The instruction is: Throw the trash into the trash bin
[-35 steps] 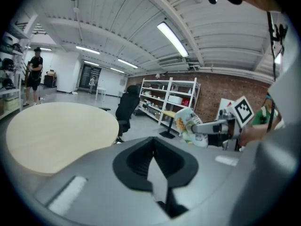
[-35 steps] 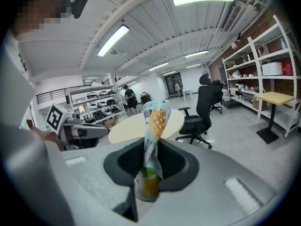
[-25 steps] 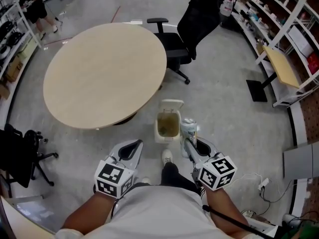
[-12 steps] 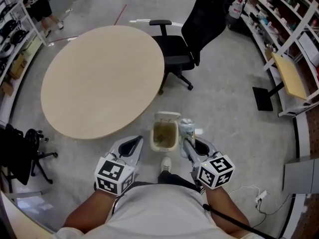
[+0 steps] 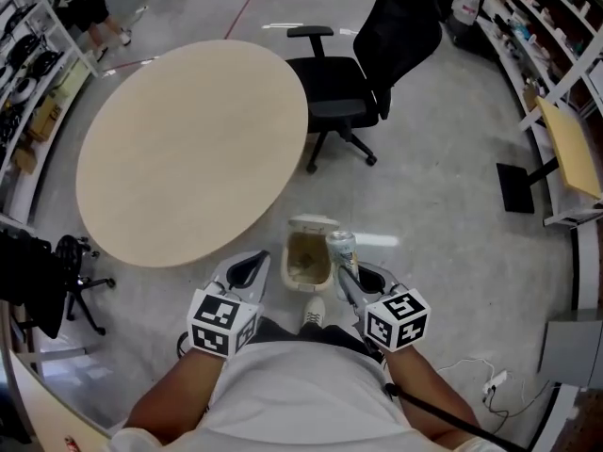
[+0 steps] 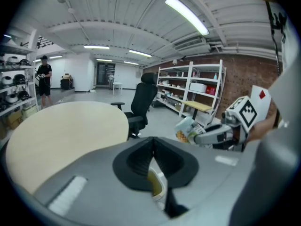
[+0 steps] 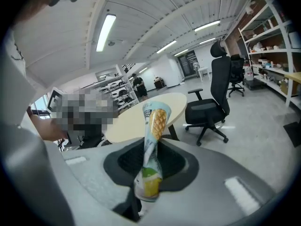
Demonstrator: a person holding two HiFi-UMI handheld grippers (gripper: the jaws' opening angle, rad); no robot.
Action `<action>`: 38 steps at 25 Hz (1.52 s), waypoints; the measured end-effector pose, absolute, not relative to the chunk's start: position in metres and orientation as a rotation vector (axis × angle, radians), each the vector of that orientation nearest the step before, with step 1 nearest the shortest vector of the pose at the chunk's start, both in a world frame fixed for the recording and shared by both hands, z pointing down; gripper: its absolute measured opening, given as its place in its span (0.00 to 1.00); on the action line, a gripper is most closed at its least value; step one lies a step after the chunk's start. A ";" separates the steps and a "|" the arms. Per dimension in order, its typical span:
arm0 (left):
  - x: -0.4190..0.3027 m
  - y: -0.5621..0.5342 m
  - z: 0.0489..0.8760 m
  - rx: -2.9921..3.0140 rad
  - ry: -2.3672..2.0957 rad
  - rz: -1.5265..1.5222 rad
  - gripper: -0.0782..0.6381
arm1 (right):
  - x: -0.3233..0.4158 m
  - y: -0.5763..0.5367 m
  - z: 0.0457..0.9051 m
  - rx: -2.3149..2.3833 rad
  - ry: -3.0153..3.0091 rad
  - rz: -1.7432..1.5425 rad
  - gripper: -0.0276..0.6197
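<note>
Snack wrapper [image 7: 151, 140] was seen clamped between the jaws of the right gripper [image 5: 346, 277]; the pads were pressed on its lower, crumpled part. The wrapper's printed top stood up past the jaw tips, slightly tilted. From the head view, the wrapper was held in the air just beside the right rim of the trash bin [image 5: 290, 262], not inside it. Contact with the rim could not be told.

The bin was noted on the grey floor [image 5: 443, 215], lid [image 5: 314, 222] flipped open toward the table side, a yellowish liner or contents visible inside. It was placed between the edge of the round table [image 5: 188, 149] and the person's shoe [image 5: 316, 310].

Left gripper [image 5: 248, 272] was seen with its jaws brought together, nothing gripped between them. It was held left of the bin, near but apart from it. In the left gripper view part of the bin was seen below the closed jaws, and the right gripper with the wrapper showed off to the right.

A black office chair [image 5: 363, 73] was noted beyond the table, metal shelves [image 5: 565, 73] along the right side, and a person [image 5: 85, 3] standing at far upper left.
</note>
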State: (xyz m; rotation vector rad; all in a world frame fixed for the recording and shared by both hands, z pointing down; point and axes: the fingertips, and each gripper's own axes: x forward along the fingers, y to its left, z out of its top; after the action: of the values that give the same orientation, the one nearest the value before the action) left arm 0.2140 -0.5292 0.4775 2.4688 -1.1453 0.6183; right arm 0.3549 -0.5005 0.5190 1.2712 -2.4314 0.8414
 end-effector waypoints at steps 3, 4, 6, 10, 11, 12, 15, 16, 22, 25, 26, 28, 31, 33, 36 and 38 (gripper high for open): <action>0.224 -0.530 0.489 2.459 -1.124 0.664 0.12 | 0.353 -0.501 0.544 1.216 -2.396 0.891 0.15; 0.225 -0.528 0.495 2.456 -1.112 0.688 0.12 | 0.351 -0.499 0.553 1.197 -2.382 0.910 0.15; 0.225 -0.523 0.508 2.432 -1.088 0.731 0.12 | 0.347 -0.496 0.571 1.161 -2.351 0.943 0.15; 0.227 -0.514 0.542 2.336 -1.019 0.768 0.12 | 0.341 -0.499 0.611 1.108 -2.270 1.003 0.15; 0.228 -0.513 0.550 2.321 -1.000 0.779 0.12 | 0.341 -0.500 0.623 1.101 -2.246 1.022 0.15; 0.229 -0.511 0.559 2.310 -0.984 0.792 0.12 | 0.340 -0.500 0.635 1.095 -2.220 1.043 0.15; 0.228 -0.513 0.588 2.275 -0.952 0.829 0.12 | 0.336 -0.504 0.673 1.078 -2.147 1.101 0.15; 0.226 -0.515 0.598 2.259 -0.948 0.837 0.12 | 0.333 -0.505 0.686 1.068 -2.126 1.110 0.15; 0.224 -0.517 0.669 2.182 -0.886 0.941 0.12 | 0.327 -0.499 0.775 0.953 -1.963 1.165 0.15; 0.219 -0.510 0.701 2.119 -0.849 0.986 0.12 | 0.322 -0.491 0.818 0.880 -1.880 1.167 0.15; 0.219 -0.507 0.708 2.107 -0.839 0.995 0.12 | 0.322 -0.490 0.828 0.864 -1.861 1.166 0.15; 0.221 -0.504 0.719 2.091 -0.821 1.009 0.12 | 0.321 -0.491 0.844 0.840 -1.839 1.167 0.15; 0.219 -0.502 0.737 2.057 -0.810 1.018 0.12 | 0.311 -0.495 0.862 0.800 -1.830 1.144 0.15; 0.218 -0.501 0.753 2.028 -0.811 1.018 0.12 | 0.302 -0.498 0.873 0.777 -1.834 1.124 0.15; 0.223 -0.502 0.777 1.992 -0.804 1.013 0.12 | 0.292 -0.502 0.892 0.759 -1.834 1.106 0.15; 0.229 -0.504 0.791 1.978 -0.798 1.007 0.12 | 0.290 -0.504 0.906 0.765 -1.818 1.117 0.15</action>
State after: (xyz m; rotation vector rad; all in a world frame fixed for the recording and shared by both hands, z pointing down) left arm 0.2285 -0.5036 0.7909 1.9776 -0.7980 1.0069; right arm 0.2904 -0.5036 0.9055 0.7648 -1.8184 1.1170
